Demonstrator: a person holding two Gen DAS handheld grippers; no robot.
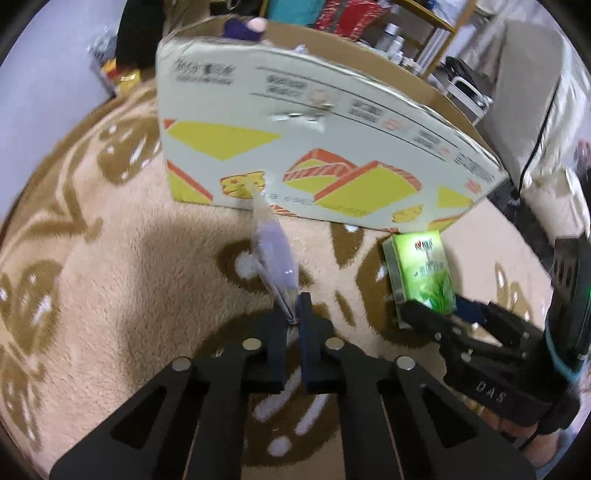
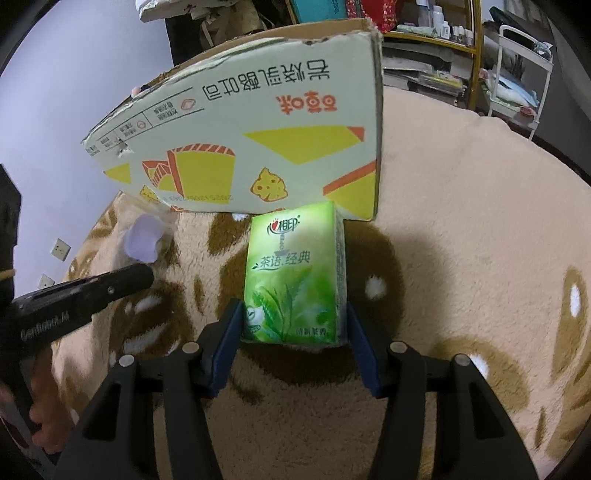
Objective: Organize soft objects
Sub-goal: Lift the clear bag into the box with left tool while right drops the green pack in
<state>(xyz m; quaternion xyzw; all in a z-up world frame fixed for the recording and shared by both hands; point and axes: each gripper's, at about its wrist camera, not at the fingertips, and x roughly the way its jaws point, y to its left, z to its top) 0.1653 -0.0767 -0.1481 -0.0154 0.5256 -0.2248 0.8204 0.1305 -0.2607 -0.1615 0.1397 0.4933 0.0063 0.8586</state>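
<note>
My left gripper (image 1: 294, 314) is shut on the edge of a clear plastic packet with a pale purple soft item (image 1: 273, 258) and holds it above the rug; the packet also shows in the right wrist view (image 2: 142, 240). My right gripper (image 2: 295, 332) is shut on a green tissue pack (image 2: 295, 280), which stands on the rug against the cardboard box (image 2: 258, 147). The pack (image 1: 421, 273) and right gripper (image 1: 443, 314) show at right in the left wrist view. The box (image 1: 314, 147) is open-topped, with a purple plush toy (image 1: 245, 29) at its far rim.
A beige rug with brown patterns (image 1: 110, 258) covers the floor. A wooden shelf with bottles (image 1: 406, 40) and a white rack (image 2: 517, 85) stand behind the box. A black cable (image 1: 535, 140) hangs at right. The wall (image 2: 55, 147) is at left.
</note>
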